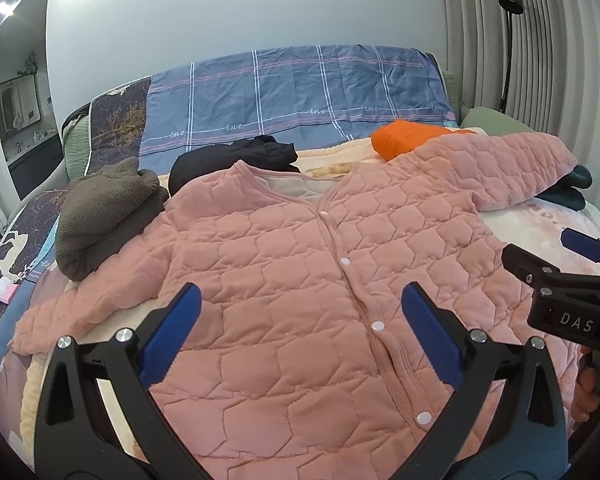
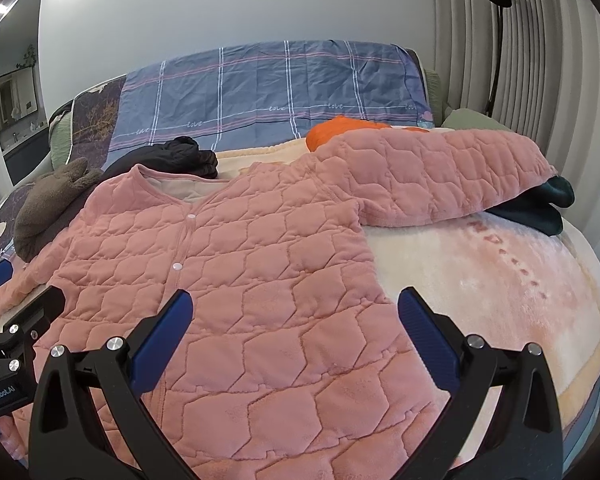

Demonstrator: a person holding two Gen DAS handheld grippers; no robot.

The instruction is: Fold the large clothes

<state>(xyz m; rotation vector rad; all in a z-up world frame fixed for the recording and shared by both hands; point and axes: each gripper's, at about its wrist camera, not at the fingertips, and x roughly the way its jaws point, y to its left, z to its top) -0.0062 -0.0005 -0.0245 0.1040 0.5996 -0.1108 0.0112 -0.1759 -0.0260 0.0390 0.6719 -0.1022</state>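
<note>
A pink quilted jacket (image 1: pixel 300 264) lies spread flat on the bed, front up, snaps closed; it also shows in the right wrist view (image 2: pixel 240 280). Its right sleeve (image 2: pixel 440 176) stretches out toward the back right, over a dark teal garment. Its left sleeve (image 1: pixel 72 312) lies out to the left. My left gripper (image 1: pixel 300 328) is open and empty above the lower front of the jacket. My right gripper (image 2: pixel 296 332) is open and empty above the jacket's right hem side, and it shows at the right edge of the left wrist view (image 1: pixel 580 272).
Other clothes lie on the bed: a brown fleece (image 1: pixel 100 216) at left, a black garment (image 1: pixel 236 156) behind the collar, an orange one (image 1: pixel 404 136), a dark teal one (image 2: pixel 540 208) under the sleeve. A blue plaid sheet (image 1: pixel 300 96) covers the headboard. A floor lamp (image 1: pixel 508 40) stands by the curtains.
</note>
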